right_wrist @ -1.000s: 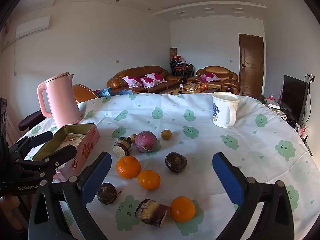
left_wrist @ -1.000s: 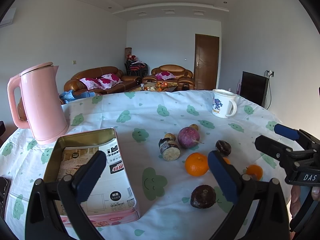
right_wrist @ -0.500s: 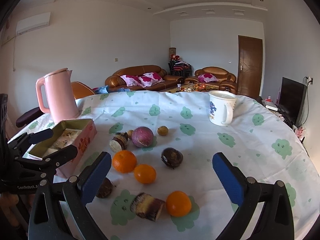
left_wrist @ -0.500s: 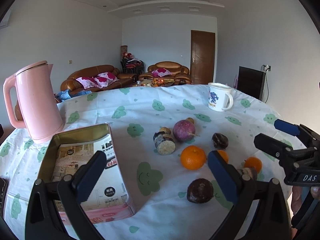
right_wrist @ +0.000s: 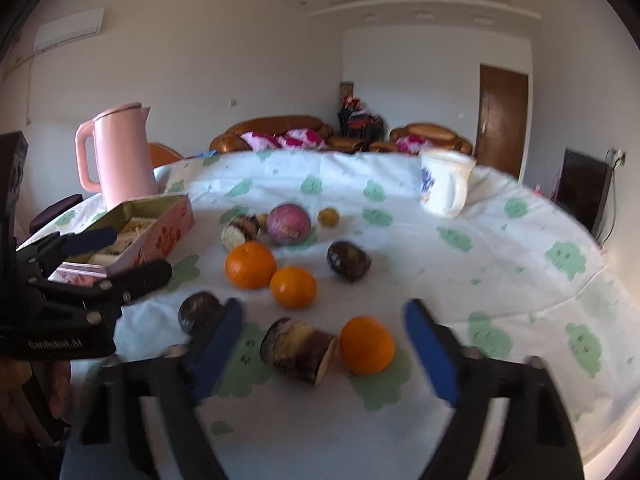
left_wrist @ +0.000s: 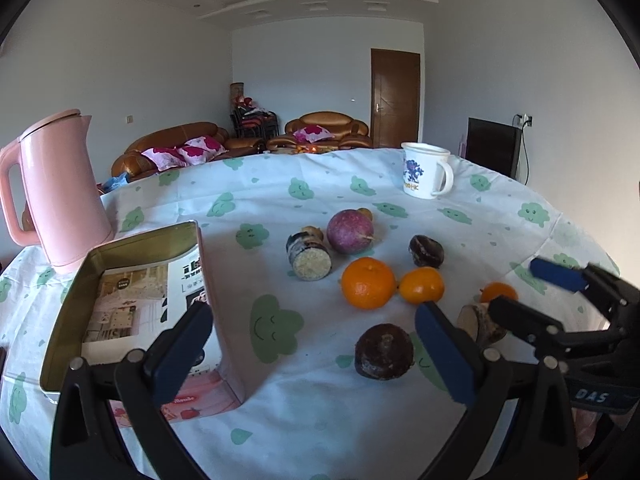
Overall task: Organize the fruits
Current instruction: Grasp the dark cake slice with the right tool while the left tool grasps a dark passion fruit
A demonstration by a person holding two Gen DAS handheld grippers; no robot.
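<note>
Fruits lie on the cloud-print cloth: three oranges (left_wrist: pixel 368 283) (left_wrist: pixel 422 285) (right_wrist: pixel 367 345), two dark round fruits (left_wrist: pixel 384 351) (left_wrist: pixel 426 251), a purple round fruit (left_wrist: pixel 350 232) and two cut chunks (left_wrist: pixel 309 256) (right_wrist: pixel 298 350). An open tin box (left_wrist: pixel 144 240) stands at the left. My left gripper (left_wrist: pixel 312 354) is open and empty, low over the cloth between the box and the near dark fruit. The jaws of my right gripper (right_wrist: pixel 324 350) are closing; the near chunk and orange lie between the fingers, untouched.
A pink kettle (left_wrist: pixel 60 192) stands behind the box at the far left. A white mug (left_wrist: pixel 424 176) sits at the back right. The round table's edge curves away on the right, with sofas and a door beyond.
Both grippers have sunk toward the table, so the fruits look nearer. The right gripper's fingers have come closer together. No fruit has moved.
</note>
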